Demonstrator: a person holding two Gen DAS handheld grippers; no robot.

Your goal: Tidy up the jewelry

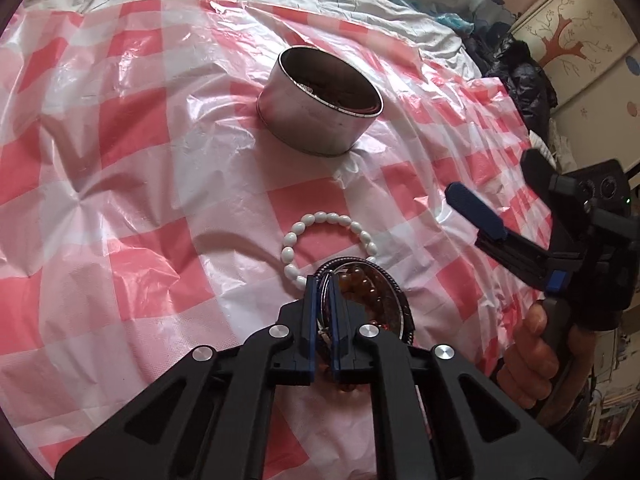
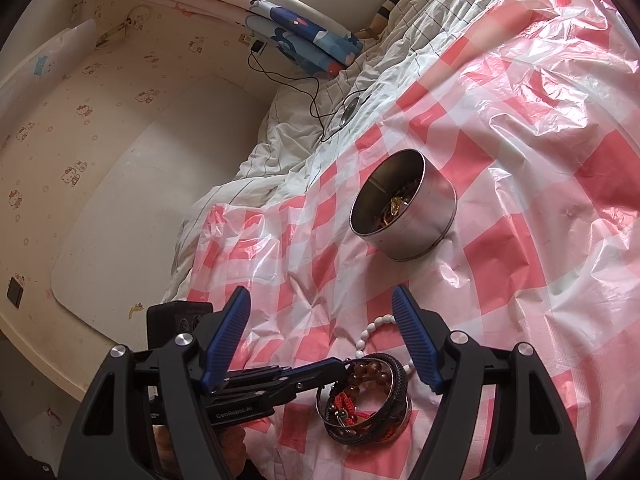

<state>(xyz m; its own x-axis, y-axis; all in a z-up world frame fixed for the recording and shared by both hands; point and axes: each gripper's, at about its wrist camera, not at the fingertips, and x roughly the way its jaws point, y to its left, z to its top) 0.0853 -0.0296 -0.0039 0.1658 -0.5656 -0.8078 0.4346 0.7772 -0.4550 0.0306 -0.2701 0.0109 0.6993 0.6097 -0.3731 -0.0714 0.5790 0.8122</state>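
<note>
Our left gripper is pinched tight on a thin metal bangle in the pile near the tin. It looks hard, light and slippery, so the rim seems best. Our right gripper hangs wide open, holding nothing.

A home bedroom: rumpled white quilt, cartoon-print wallpaper, and painted wardrobe doors.
</note>
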